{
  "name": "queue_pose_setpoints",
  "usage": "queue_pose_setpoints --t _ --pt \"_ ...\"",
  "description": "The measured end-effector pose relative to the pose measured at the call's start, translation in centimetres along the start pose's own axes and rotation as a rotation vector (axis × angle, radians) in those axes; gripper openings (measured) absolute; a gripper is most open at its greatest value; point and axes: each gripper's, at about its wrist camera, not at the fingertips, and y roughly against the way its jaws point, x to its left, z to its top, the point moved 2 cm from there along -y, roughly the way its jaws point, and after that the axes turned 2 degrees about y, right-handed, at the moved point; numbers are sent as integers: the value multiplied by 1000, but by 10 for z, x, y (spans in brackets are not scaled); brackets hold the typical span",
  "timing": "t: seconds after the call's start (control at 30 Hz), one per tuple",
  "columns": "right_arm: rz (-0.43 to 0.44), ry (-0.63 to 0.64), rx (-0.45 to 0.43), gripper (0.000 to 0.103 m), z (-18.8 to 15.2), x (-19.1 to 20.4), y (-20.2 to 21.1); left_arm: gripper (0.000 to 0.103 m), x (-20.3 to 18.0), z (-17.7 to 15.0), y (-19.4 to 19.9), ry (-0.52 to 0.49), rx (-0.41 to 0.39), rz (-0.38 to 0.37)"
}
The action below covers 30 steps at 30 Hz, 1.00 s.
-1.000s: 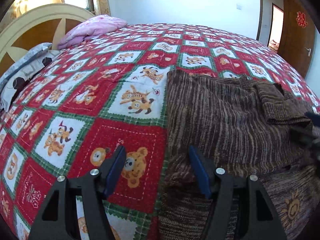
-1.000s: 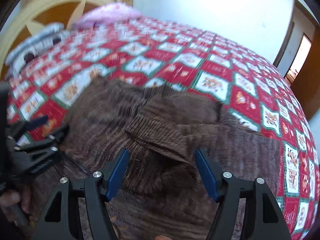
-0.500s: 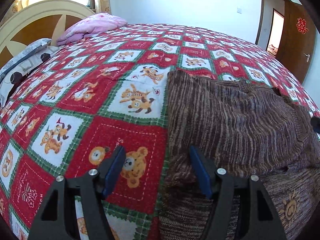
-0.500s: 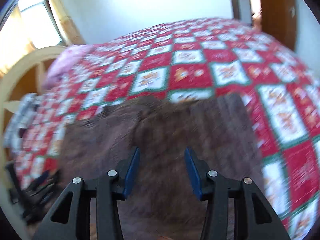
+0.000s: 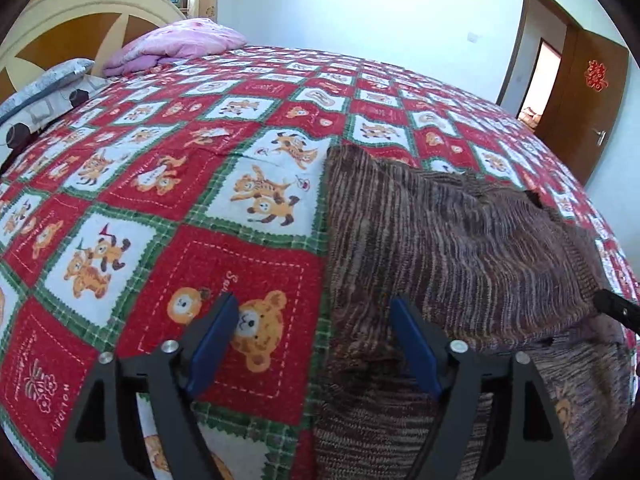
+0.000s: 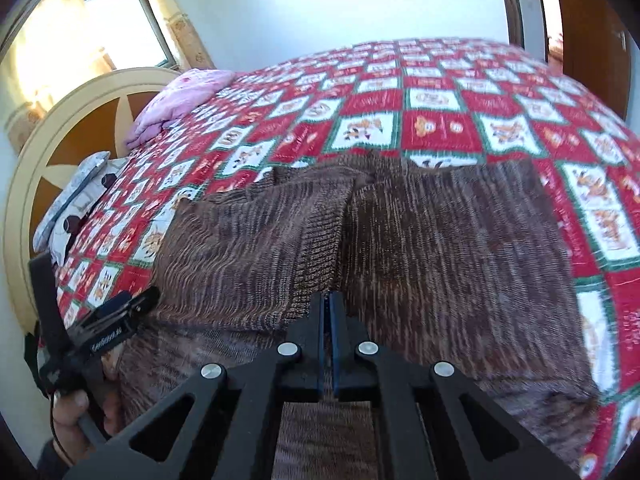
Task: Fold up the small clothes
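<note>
- Left wrist view: the left gripper (image 5: 310, 336) hangs over the near edge of the bed (image 5: 248, 128), its jaws apart and opening, with nothing pressed between them. One blue pad sits over a red quilt square with a bear, the other over the brown knitted sweater (image 5: 440, 240).
- The sweater lies spread on the patchwork quilt at the right of this view, one flap folded over itself. A pink blanket (image 5: 180, 42) and a grey pillow (image 5: 44, 84) rest by the headboard (image 5: 80, 12).
- Right wrist view: the right gripper (image 6: 329, 300) has its jaws together, pinching the ribbed edge of the sweater (image 6: 440, 248) where a folded sleeve meets the body.
- At the lower left of this view, a hand (image 6: 70, 420) holds the left gripper (image 6: 124, 312) by the garment's side.
</note>
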Motion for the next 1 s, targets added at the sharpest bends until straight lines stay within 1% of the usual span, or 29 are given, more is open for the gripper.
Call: queue_pose_setpoints --t 0.1,0.2,0.23,0.37,0.4,0.47,0.53,0.6,0.67,0.7,0.73,0.77,0.8,0.83,0.9,1.0 --pt "-17 12 2 1 -13 -1 9 84 0 -1 2 2 -9 -15" --pt "-50 41 26 2 -22 -5 -2 85 -1 -1 1 1 -4 -16" --pt "-59 28 17 2 -23 -9 -5 85 -1 -1 1 -3 -2 -10" --pt "-35 -43 -28 4 -17 -17 1 85 -5 -2 1 -24 -2 13" --pt "-27 -33 -54 4 -13 -13 5 85 -5 -2 0 -20 0 10" --pt "-37 12 -95 4 -7 -2 13 85 -4 -3 1 -19 -1 9" --pt "-9 69 -119 4 2 13 16 85 -4 -2 0 -25 1 17" --pt "17 94 -105 4 8 23 11 86 -5 -2 0 -31 2 25" --pt "26 107 -56 4 14 29 -6 86 -6 -2 0 -37 1 32" --pt "17 106 -31 4 15 30 -16 86 -6 -2 0 -38 1 34" --pt "1 103 6 4 16 28 -28 86 -5 -2 0 -38 1 35" --pt "-29 101 65 4 14 25 -43 87 -6 -2 0 -38 1 36" --pt "-39 96 91 4 11 21 -53 87 -6 -3 0 -39 0 37" --pt "-25 85 66 4 10 19 -53 87 -6 -3 0 -40 0 39" --pt "-25 89 59 4 7 19 -51 87 -7 -3 0 -40 -1 38" --pt "-51 148 51 4 -2 24 -47 89 -7 -3 0 -41 2 36"
